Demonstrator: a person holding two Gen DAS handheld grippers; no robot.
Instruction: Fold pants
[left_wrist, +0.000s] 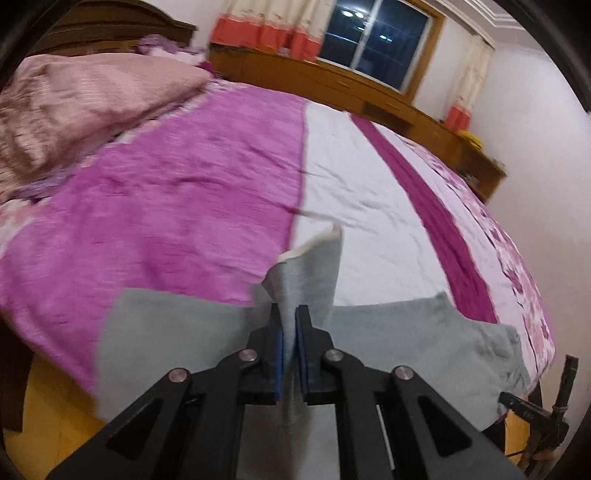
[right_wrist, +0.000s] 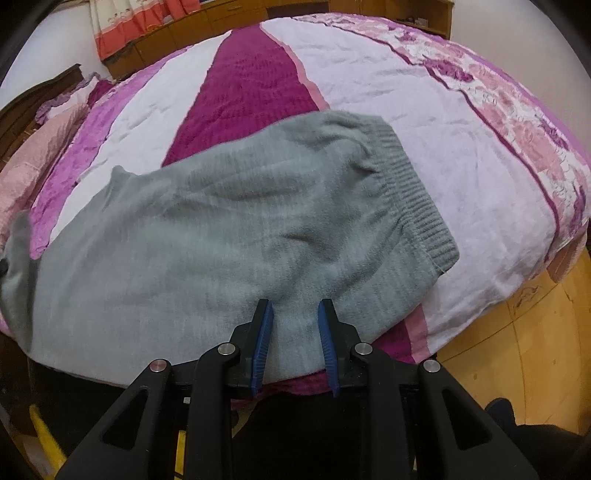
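Blue-padded fingers (left_wrist: 280, 334) of the left gripper (left_wrist: 290, 314) are pinched together on a raised fold of the soft grey fleece pants (left_wrist: 306, 269). Right gripper (right_wrist: 295, 314) fingers (right_wrist: 264, 332) stand slightly apart astride the pants' near edge; whether they press it I cannot tell. Those pants (right_wrist: 221, 229) lie across the near side of a bed, ribbed waistband (right_wrist: 417, 192) at two o'clock. Beneath spreads a quilted bedspread (right_wrist: 369, 92) in magenta, white and floral pink stripes. Beyond, at twelve o'clock, sit a wooden cabinet (left_wrist: 369, 88), a dark window (left_wrist: 376, 37) and orange-hemmed cream curtains (left_wrist: 273, 26); a pink duvet (left_wrist: 74, 99) bunches at ten o'clock.
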